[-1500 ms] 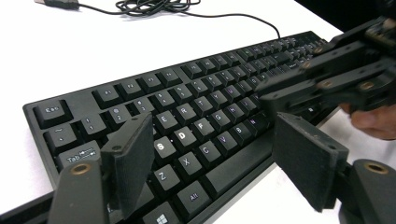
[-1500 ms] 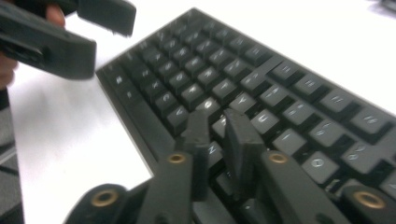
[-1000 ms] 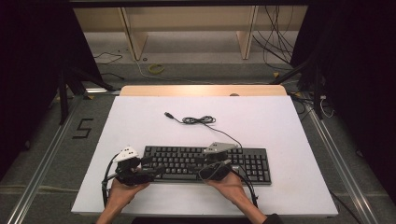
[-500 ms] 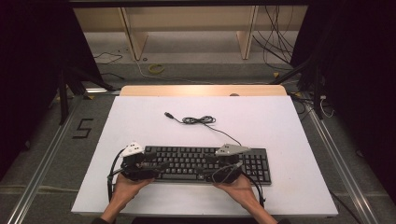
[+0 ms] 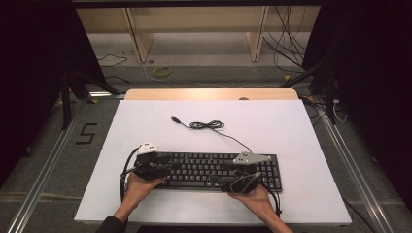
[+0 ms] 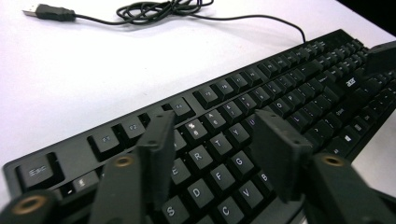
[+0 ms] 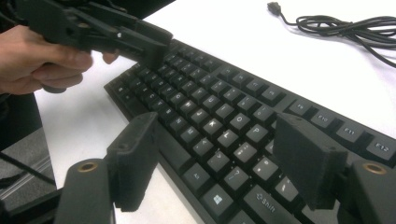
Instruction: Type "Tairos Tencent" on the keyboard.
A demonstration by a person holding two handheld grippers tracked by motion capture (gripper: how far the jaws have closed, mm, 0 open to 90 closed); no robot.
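Observation:
A black keyboard (image 5: 214,169) lies along the near part of the white table (image 5: 291,126), and its thin black cable (image 5: 209,125) coils behind it with the USB plug (image 5: 176,119) loose. My left gripper (image 5: 166,168) hovers over the keyboard's left end. Its jaws (image 6: 217,135) have just been closing and stand apart above the letter keys (image 6: 219,144), with nothing between them. My right gripper (image 5: 226,179) is at the keyboard's front right. Its jaws (image 7: 219,135) have just been opening and straddle the front edge without pressing on it. The left gripper (image 7: 149,44) appears farther off in the right gripper view.
The coiled cable (image 6: 159,9) lies on the bare table behind the keyboard. A wooden strip (image 5: 209,93) borders the table's far edge, with a shelf unit and loose floor cables (image 5: 163,72) beyond. Metal rails (image 5: 43,179) run along both sides.
Both hands have slid to the right along the keyboard, the right gripper from its middle toward its right part. The keyboard and the cable have stayed where they were.

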